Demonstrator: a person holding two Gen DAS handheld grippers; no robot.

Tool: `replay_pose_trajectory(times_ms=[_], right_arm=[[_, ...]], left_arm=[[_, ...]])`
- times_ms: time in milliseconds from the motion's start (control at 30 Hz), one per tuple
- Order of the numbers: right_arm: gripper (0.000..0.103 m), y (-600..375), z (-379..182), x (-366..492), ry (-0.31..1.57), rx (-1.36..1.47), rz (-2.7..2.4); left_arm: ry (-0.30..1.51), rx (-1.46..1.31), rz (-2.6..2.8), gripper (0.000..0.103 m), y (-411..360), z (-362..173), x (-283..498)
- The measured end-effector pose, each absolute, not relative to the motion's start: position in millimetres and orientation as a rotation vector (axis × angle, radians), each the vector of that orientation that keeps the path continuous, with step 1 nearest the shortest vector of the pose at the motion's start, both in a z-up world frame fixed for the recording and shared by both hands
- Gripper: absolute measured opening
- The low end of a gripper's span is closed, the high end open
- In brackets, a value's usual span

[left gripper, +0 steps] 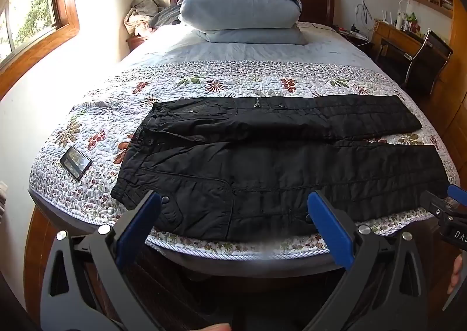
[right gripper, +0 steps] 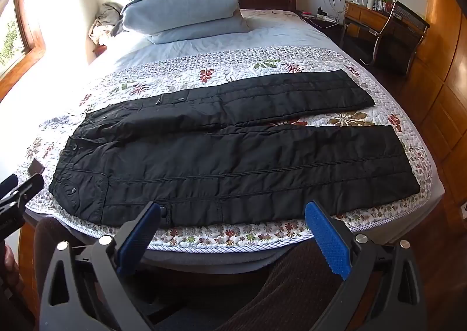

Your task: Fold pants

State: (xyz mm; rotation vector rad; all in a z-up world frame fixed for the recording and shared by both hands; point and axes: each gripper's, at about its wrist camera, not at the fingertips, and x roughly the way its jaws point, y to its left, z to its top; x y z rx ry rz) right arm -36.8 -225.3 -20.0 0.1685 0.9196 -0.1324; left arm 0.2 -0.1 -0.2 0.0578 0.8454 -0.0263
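- Black quilted pants, spread flat and unfolded across the foot of the bed; waistband toward the left, both legs running to the right, a narrow strip of floral quilt showing between the legs near the cuffs.
- Left gripper: blue-padded fingers spread wide apart, gripping nothing, held just off the near bed edge in front of the waist and thigh portion of the pants.
- Right gripper: fingers likewise spread apart and unloaded, held off the near edge in front of the nearer leg.
- Recorded in left wrist view only: whole dark phone lying on the quilt left of the waistband, apart from the pants; tip of the right gripper at the right frame edge, with printed letters on its body.
- Recorded in right wrist view only: both cuffs in full, the nearer one close to the right bed edge; brown corduroy fabric below the bed edge; tip of the left gripper at the left frame edge; phone reduced to a corner.
- Common to both views: stacked pale blue pillows against the dark headboard; wooden desk and chair at far right.
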Motion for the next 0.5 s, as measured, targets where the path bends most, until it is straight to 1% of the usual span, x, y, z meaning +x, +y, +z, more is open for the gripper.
replay_pose_trajectory(times_ms=[500], right_arm=[[0.1,-225.4,-22.8,-37.0,0.924,0.176,-0.128]], left_arm=[[0.824,0.077,-0.021,0.1,0.2,0.6,-1.9]])
